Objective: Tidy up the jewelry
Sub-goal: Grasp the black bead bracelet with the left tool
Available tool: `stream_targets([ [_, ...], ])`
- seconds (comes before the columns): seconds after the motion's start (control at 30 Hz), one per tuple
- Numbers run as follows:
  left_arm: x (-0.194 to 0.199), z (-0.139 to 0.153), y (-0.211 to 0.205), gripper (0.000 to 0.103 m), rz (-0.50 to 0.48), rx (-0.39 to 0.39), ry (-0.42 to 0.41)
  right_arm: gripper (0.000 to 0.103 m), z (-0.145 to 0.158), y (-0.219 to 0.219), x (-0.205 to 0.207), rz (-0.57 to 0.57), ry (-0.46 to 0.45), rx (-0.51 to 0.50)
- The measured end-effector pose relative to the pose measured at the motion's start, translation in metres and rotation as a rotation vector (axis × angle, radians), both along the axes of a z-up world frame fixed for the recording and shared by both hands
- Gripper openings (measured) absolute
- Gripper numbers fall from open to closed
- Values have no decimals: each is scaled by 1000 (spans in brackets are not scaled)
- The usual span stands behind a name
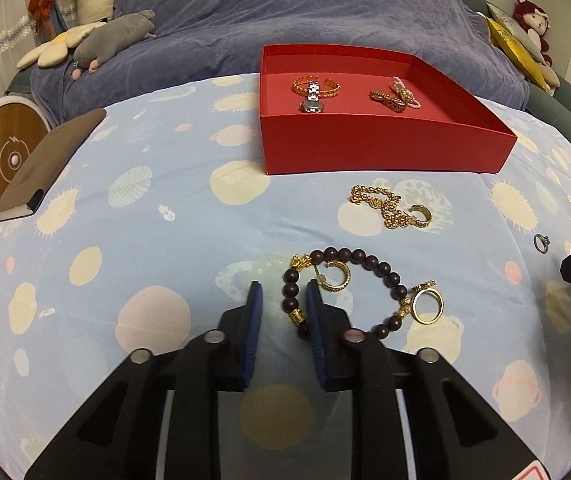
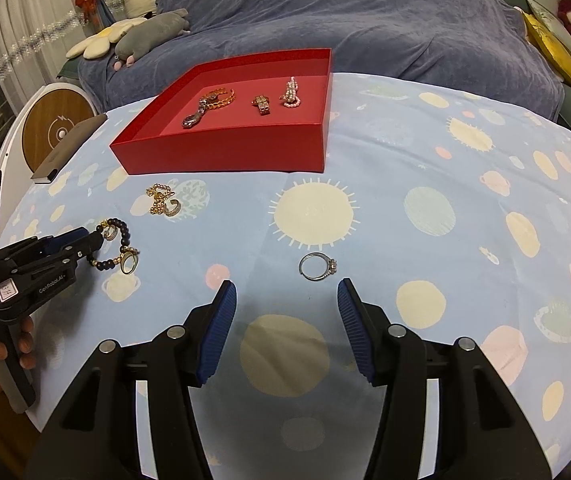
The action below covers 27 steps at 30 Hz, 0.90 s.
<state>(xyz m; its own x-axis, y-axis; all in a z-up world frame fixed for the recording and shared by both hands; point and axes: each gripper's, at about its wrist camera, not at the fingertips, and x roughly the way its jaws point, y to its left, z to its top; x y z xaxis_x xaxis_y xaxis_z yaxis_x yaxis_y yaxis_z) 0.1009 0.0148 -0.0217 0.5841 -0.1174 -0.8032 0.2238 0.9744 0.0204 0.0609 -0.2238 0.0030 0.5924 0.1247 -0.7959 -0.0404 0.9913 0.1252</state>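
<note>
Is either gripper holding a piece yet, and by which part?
Nothing is held. The left gripper is open astride the dark bead bracelet; the right gripper is open short of the silver ring.

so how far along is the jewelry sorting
Partly done. The red box already holds a gold bangle, a watch, a gold band and a pearl piece. The left gripper is open around the dark bead bracelet, not yet lifted. Left on the bedspread: gold chain, hoop earrings, gold ring, silver ring ahead of the open right gripper.
</note>
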Motion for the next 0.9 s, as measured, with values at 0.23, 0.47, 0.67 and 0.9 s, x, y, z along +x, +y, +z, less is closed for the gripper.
stream_targets([
  [0.23,0,6,7,5,-20,-109,53,51,-2,2,2,-1,7,0],
  [0.47,-12,38,3,5,-64,-205,21,51,2,12,6,19,-1,8],
  [0.67,-20,68,-4,5,-108,-273,-14,51,6,27,16,43,-5,25],
  [0.9,-10,83,9,5,-53,-275,-49,50,9,59,49,106,-4,60],
])
